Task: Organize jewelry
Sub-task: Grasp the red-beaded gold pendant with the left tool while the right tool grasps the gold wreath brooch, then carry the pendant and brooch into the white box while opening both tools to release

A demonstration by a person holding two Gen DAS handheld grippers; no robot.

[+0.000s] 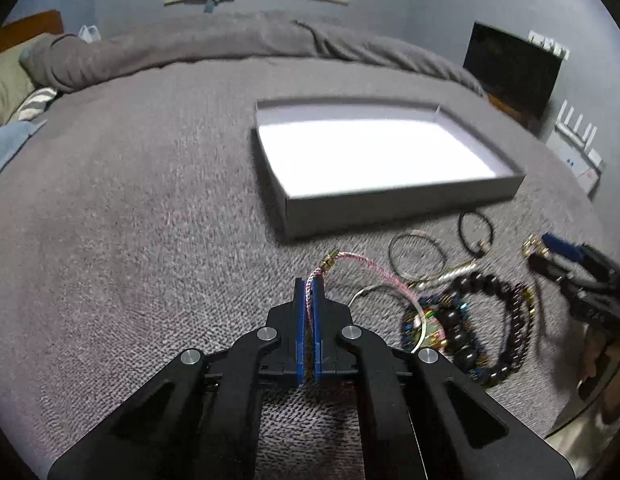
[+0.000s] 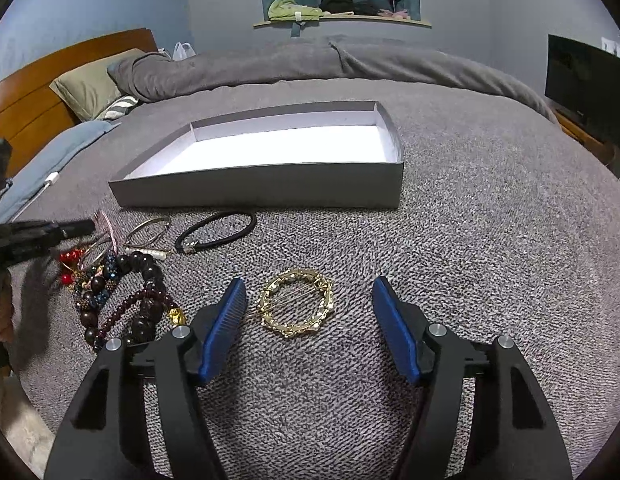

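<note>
Item: pink braided bracelet [image 1: 364,264]. It is pinched between the blue pads [image 1: 316,320] of the left gripper [image 1: 308,284], which is pressed together on one end; the rest is trailed back to the heap, and its gold clasp [image 1: 330,261] is seen just past the fingertips. The grip is judged to be taken at the end so the cord can be drawn free of the tangle.

Item: gold wreath-shaped hair clip [image 2: 295,302]. It is laid flat on the grey blanket [image 2: 470,260], apart from the heap, framed by the right gripper [image 2: 310,292], whose jaws are spread and untouching, apparently lined up for a pick.

Item: shallow grey box [image 2: 261,188], white-lined. Nothing is seen inside; it is placed just beyond the jewelry, presumably as the destination.

Item: beaded bracelets [image 2: 125,292], bangles [image 2: 149,230], black cord bracelet [image 2: 217,232]. Left unsorted beside the box.
</note>
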